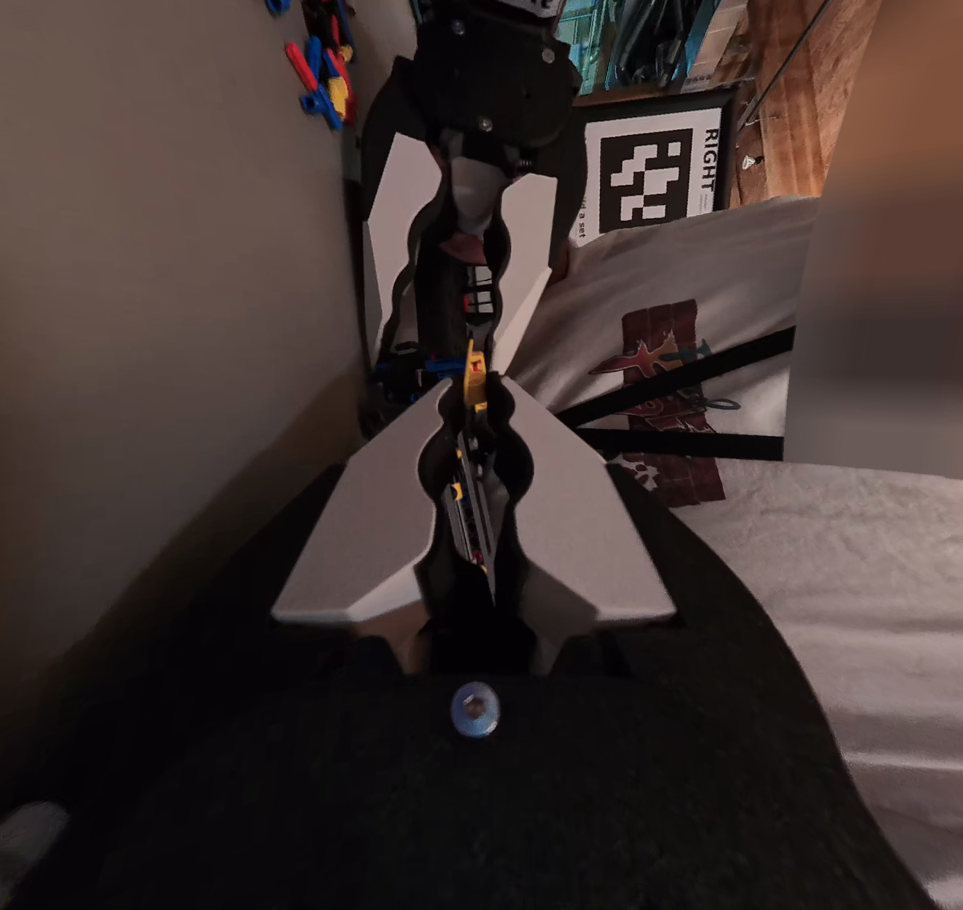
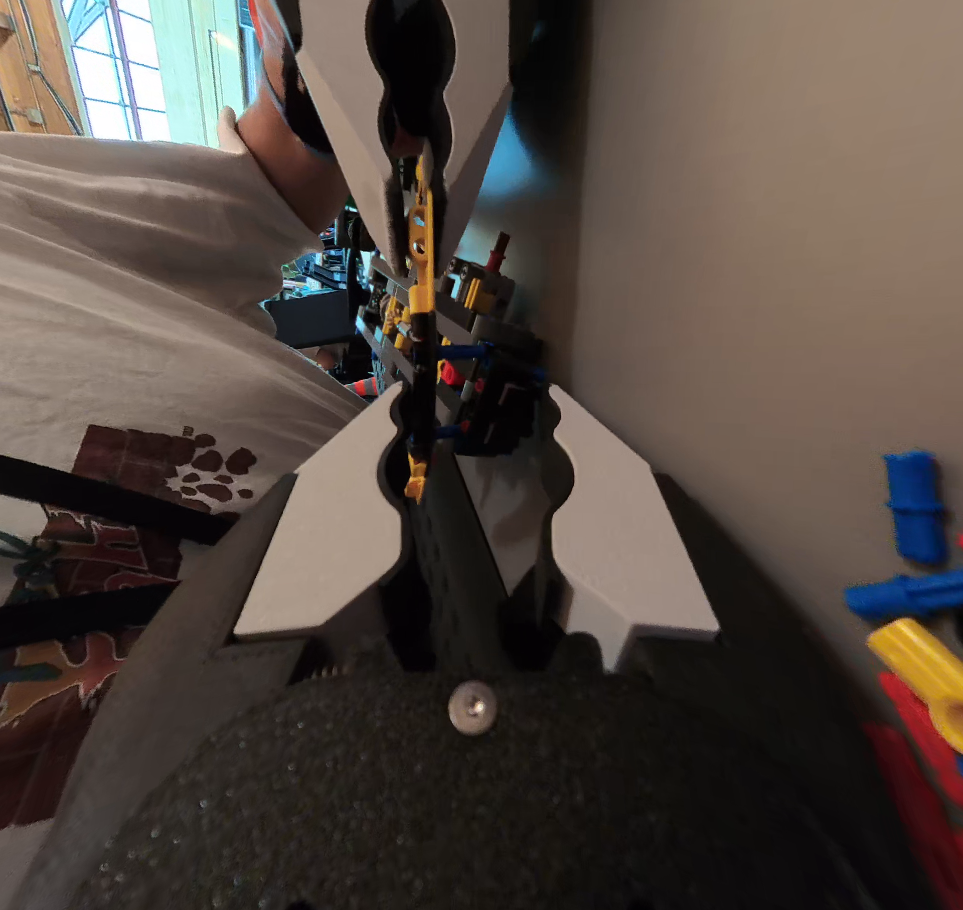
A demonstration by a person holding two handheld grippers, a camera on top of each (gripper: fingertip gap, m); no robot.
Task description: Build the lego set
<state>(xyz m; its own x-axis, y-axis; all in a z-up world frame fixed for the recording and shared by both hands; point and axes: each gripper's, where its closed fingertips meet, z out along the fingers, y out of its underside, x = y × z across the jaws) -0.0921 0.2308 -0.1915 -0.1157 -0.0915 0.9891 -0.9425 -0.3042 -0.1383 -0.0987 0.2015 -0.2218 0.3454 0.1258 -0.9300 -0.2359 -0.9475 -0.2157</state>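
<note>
both tools meet over the worktop [image 2: 755, 207]: the left tool [image 1: 477, 400] pinches the lego assembly's [image 2: 469, 358] yellow-and-black strut [image 2: 423, 322], the right tool [image 2: 477, 416] gapes around its lower end, apparently mid-fitting, so next it likely needs steady seating.

A white label with black digits and a word is stuck on the black body of the right gripper [image 1: 471, 348]. Behind it stands a framed white card [image 1: 651, 176] with a black square code and printing along its edges.
</note>
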